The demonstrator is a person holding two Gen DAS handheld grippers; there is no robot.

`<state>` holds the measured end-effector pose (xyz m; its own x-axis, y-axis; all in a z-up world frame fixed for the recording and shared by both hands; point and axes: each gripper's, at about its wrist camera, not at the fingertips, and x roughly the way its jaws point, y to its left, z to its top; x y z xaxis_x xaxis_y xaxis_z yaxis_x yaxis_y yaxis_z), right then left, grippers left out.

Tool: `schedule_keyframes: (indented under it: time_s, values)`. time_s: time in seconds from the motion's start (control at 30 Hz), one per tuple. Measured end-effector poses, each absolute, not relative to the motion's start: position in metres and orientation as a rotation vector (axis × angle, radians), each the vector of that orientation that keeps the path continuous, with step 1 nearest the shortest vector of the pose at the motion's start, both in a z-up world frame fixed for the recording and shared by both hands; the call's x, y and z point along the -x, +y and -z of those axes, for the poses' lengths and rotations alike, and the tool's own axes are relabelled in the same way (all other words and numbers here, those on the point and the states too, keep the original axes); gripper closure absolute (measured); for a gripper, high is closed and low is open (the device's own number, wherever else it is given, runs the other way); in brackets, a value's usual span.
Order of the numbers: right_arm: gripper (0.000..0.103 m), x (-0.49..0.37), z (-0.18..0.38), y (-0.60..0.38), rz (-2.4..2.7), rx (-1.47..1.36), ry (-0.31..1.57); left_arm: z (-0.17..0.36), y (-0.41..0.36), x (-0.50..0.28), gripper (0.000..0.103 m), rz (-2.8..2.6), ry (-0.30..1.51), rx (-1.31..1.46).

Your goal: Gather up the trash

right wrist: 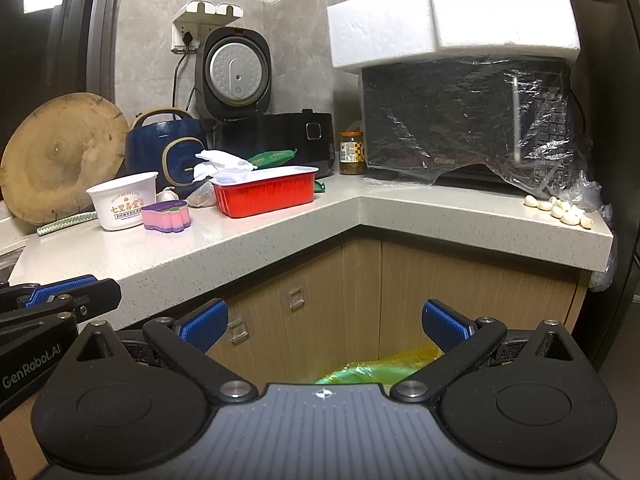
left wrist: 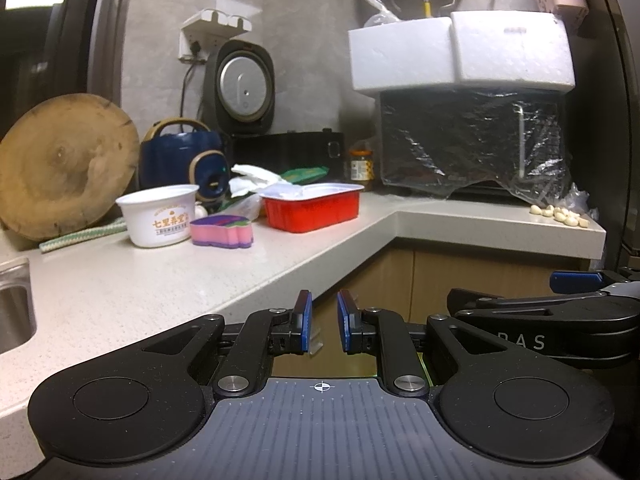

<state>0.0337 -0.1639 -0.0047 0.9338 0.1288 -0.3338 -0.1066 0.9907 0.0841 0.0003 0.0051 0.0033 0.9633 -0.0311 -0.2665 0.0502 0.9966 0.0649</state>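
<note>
A red food tray (left wrist: 312, 210) (right wrist: 264, 196) with crumpled white tissue (left wrist: 252, 178) (right wrist: 222, 164) sits on the counter beside a white paper cup (left wrist: 158, 216) (right wrist: 122, 200), a pink and purple sponge (left wrist: 222, 232) (right wrist: 166, 216) and a green wrapper (left wrist: 304, 174) (right wrist: 272, 156). My left gripper (left wrist: 324, 320) hovers at the counter's front edge, jaws narrowly apart and empty. My right gripper (right wrist: 324, 322) is wide open and empty, below the counter and above a yellow-green bin bag (right wrist: 368, 368).
A round wooden board (left wrist: 64, 168) leans at the left by a sink (left wrist: 12, 312). Two rice cookers (left wrist: 180, 156) (left wrist: 244, 84), a jar (left wrist: 362, 164), a plastic-covered microwave (left wrist: 472, 140) with foam boxes (left wrist: 460, 50), and garlic cloves (left wrist: 560, 214) line the counter. Wooden cabinets (right wrist: 360, 292) are below.
</note>
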Motion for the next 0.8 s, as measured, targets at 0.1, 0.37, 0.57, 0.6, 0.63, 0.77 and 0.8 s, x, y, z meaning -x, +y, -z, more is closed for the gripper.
schedule_keyframes:
  time_s: [0.1, 0.37, 0.57, 0.6, 0.63, 0.77, 0.8]
  values:
    - [0.0, -0.0328, 0.0036, -0.1633, -0.122, -0.065, 0.344, -0.0035, 0.0049, 0.0013, 0.085, 0.04, 0.266, -0.07]
    - [0.0, -0.0322, 0.0029, -0.1634, -0.122, -0.064, 0.343, -0.0051, 0.0049, 0.0029, 0.085, 0.039, 0.263, -0.069]
    - [0.0, -0.032, 0.0022, -0.1634, -0.122, -0.064, 0.342, -0.0055, 0.0062, 0.0042, 0.085, 0.046, 0.256, -0.063]
    - [0.0, -0.032, 0.0023, -0.1627, -0.121, -0.061, 0.344, -0.0053, 0.0068, 0.0042, 0.085, 0.046, 0.255, -0.06]
    - [0.0, -0.0317, 0.0025, -0.1624, -0.12, -0.06, 0.343, -0.0052, 0.0071, 0.0036, 0.085, 0.046, 0.257, -0.058]
    - [0.0, -0.0287, 0.0012, -0.1611, -0.124, -0.058, 0.334, -0.0046, 0.0077, 0.0047, 0.085, 0.048, 0.259, -0.06]
    - [0.0, -0.028, 0.001, -0.1606, -0.125, -0.058, 0.333, -0.0042, 0.0077, 0.0055, 0.085, 0.048, 0.257, -0.06]
